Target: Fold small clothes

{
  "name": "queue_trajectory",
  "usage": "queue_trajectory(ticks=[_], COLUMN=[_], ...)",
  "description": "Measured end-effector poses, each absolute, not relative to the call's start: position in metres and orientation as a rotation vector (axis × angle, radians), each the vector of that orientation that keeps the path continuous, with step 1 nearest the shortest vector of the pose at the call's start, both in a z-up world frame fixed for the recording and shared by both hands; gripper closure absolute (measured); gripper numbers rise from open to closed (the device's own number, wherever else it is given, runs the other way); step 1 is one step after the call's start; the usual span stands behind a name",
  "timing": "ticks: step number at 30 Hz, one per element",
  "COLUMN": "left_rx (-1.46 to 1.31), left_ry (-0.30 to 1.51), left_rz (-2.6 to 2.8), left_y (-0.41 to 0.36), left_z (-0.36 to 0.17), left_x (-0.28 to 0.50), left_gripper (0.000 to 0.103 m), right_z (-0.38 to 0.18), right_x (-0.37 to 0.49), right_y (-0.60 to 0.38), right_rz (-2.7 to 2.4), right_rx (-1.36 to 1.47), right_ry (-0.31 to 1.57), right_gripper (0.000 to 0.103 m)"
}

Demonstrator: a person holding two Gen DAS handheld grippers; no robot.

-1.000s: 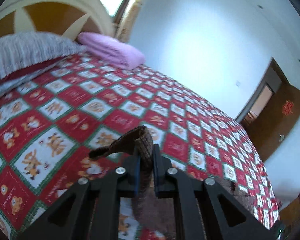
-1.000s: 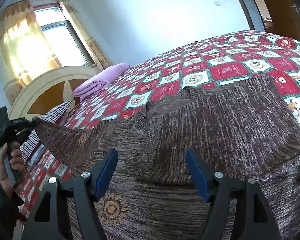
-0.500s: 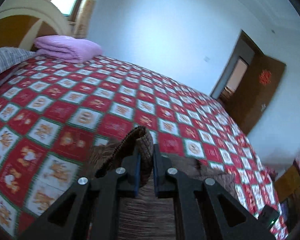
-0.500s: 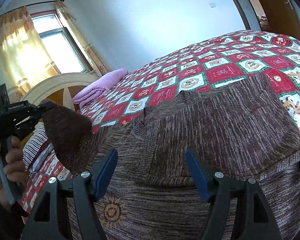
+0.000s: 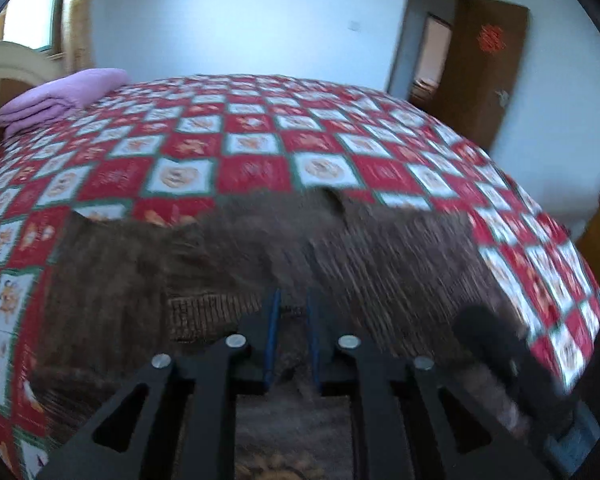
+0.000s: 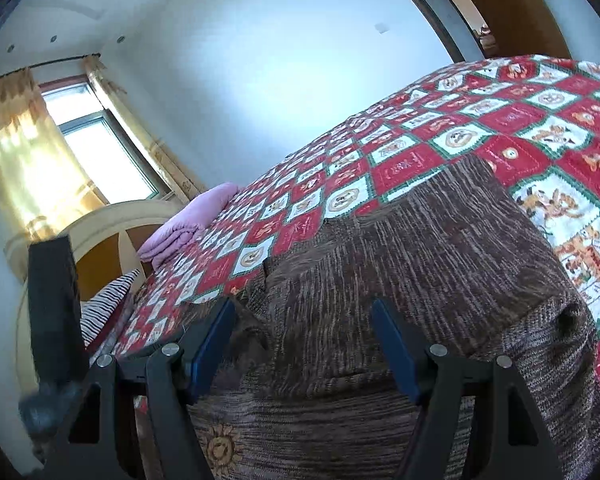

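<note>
Since a second ago the left gripper [image 5: 291,320] has carried the sleeve of the brown marled knit sweater [image 6: 400,280] across from the headboard side and brought it down over the garment's body, and its jaws have just been opening: a narrow gap now shows between the blue pads, and through the blur no cloth seems pinched there, so the sleeve looks let go, lying just ahead of and under the fingertips. The right gripper [image 6: 304,344] has barely shifted; its jaws stand wide apart and hold nothing, hovering low over the sweater with the knit spread below and between the fingers. As I judge it, one sleeve is folded in and the fold is early: the other sleeve, its cuff showing to the right of the right fingers, lies over the body, and the lengthwise folds look not yet made. The sweater lies flat on the red, white and green checked bedspread [image 5: 260,168], with plenty of bare quilt beyond the fingertips on all sides; the folded pink blanket [image 5: 60,96] sits well apart near the headboard, and the bed's edge falls away right of the left fingers.
</note>
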State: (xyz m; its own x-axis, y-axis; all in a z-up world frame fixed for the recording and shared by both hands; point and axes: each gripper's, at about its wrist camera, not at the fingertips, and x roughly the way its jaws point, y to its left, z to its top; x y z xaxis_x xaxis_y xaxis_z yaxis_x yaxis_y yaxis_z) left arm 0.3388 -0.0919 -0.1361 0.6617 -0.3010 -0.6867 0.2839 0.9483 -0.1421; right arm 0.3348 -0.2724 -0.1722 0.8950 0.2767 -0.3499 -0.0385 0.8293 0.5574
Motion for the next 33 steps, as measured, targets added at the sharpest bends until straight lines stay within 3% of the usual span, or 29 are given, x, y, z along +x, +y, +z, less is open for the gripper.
queue_trajectory(ticks=[2, 4, 6, 8, 11, 13, 16, 19, 26, 30, 32, 33], left_rx=[0.006, 0.035, 0.07, 0.147, 0.299, 0.34, 0.22, 0.224, 0.102, 0.026, -0.014, -0.029], left_ry=[0.762, 0.693, 0.638, 0.601, 0.574, 0.654, 0.855, 0.824, 0.83, 0.841, 0.849, 0.851], left_rz=[-0.342, -0.331, -0.282, -0.151, 0.124, 0.234, 0.157, 0.084, 0.004, -0.033, -0.044, -0.05], left_y=[-0.091, -0.075, -0.053, -0.03, 0.013, 0.037, 0.067, 0.064, 0.074, 0.086, 0.091, 0.094], left_z=[-0.132, -0.12, -0.111, -0.109, -0.127, -0.146, -0.173, -0.17, -0.174, -0.179, -0.181, -0.181], left_x=[0.326, 0.31, 0.302, 0.306, 0.333, 0.354, 0.366, 0.346, 0.339, 0.344, 0.346, 0.346], left_gripper=[0.053, 0.042, 0.037, 0.02, 0.017, 0.017, 0.019, 0.019, 0.014, 0.014, 0.011, 0.01], right_z=[-0.172, -0.173, -0.173, -0.175, -0.177, -0.178, -0.179, -0.179, -0.14, -0.151, -0.167, -0.176], right_x=[0.336, 0.336, 0.338, 0.34, 0.344, 0.346, 0.349, 0.353, 0.379, 0.413, 0.431, 0.439], right_y=[-0.273, -0.273, -0.272, -0.272, -0.27, -0.268, -0.265, -0.259, -0.174, -0.107, -0.09, -0.087], right_rz=[0.177, 0.179, 0.185, 0.19, 0.201, 0.206, 0.199, 0.164, 0.177, 0.224, 0.187, 0.176], right_rx=[0.576, 0.579, 0.582, 0.582, 0.576, 0.57, 0.557, 0.519, 0.166, -0.068, -0.126, -0.132], right_ry=[0.436, 0.438, 0.445, 0.457, 0.476, 0.489, 0.509, 0.544, 0.682, 0.782, 0.839, 0.883], right_gripper=[0.03, 0.03, 0.03, 0.029, 0.028, 0.028, 0.028, 0.028, 0.028, 0.028, 0.039, 0.064])
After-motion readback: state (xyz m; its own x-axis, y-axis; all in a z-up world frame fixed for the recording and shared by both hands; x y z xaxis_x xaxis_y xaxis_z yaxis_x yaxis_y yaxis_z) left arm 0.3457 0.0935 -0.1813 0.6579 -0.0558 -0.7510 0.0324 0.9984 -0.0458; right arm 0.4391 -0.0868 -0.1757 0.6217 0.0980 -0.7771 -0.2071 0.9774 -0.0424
